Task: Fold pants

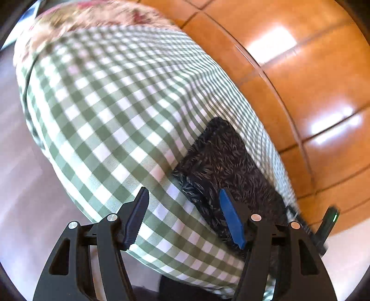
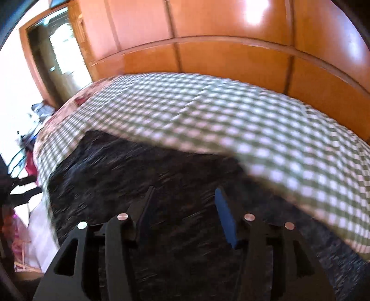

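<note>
Dark speckled pants [image 1: 222, 166] lie on a bed covered with a green-and-white checked sheet [image 1: 111, 111]. In the left wrist view they sit to the right, partly behind the blue fingertip. My left gripper [image 1: 183, 215] is open above the sheet at the pants' near left edge, with nothing between its fingers. In the right wrist view the pants [image 2: 143, 166] fill the lower middle, blurred by motion. My right gripper [image 2: 185, 213] hovers open directly over them, and I cannot tell whether it touches them. The checked sheet [image 2: 231, 120] spreads beyond and to the right.
An orange wooden wardrobe [image 1: 300, 69] rises close along the bed's far side, wardrobe [image 2: 208, 46] panels also fill the top. A floral cover [image 1: 92, 14] lies at the bed's far end. A doorway [image 2: 53, 53] and scattered items sit left. Pale floor [image 1: 20, 185] lies left.
</note>
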Tool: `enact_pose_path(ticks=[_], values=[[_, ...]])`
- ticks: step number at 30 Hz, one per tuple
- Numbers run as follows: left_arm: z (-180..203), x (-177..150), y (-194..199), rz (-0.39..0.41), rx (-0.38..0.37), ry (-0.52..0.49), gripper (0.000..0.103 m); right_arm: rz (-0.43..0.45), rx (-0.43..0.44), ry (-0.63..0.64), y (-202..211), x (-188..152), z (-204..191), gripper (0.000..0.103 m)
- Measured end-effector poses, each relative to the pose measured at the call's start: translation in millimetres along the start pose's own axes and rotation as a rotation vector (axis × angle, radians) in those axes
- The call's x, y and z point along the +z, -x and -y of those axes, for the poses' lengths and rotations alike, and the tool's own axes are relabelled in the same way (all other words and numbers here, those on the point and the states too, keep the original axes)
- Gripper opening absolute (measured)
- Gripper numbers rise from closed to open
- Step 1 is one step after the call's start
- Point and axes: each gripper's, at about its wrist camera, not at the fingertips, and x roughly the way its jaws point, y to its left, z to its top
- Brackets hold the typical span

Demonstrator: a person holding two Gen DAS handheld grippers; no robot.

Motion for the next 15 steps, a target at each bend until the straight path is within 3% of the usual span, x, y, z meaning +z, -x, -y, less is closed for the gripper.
enact_pose_path(ticks=[2, 7, 10, 11, 12, 15], values=[[-1, 0, -8, -0.033, -0.060, 0.038, 0.062, -0.014, 0.004, 0.022, -5, -8, -14, 0.052], [8, 1, -40, -0.105, -0.117, 0.071, 0.062, -0.048, -0.005, 0.032, -24, -16, -25, 0.052], [13, 3, -56, -0.105, -0.106, 0.068, 0.062, -0.048, -0.023, 0.024, -32, -16, -22, 0.054], [16, 5, -57, -0.095, -0.098, 0.054, 0.050, -0.047, -0.025, 0.015, -35, -16, -19, 0.054], [18, 7, -58, -0.082, -0.080, 0.040, 0.021, -0.045, -0.024, 0.002, -38, -17, -16, 0.054], [29, 10, -49, -0.016, -0.073, -0.006, 0.017, -0.024, -0.023, 0.001, -47, -23, -12, 0.058]])
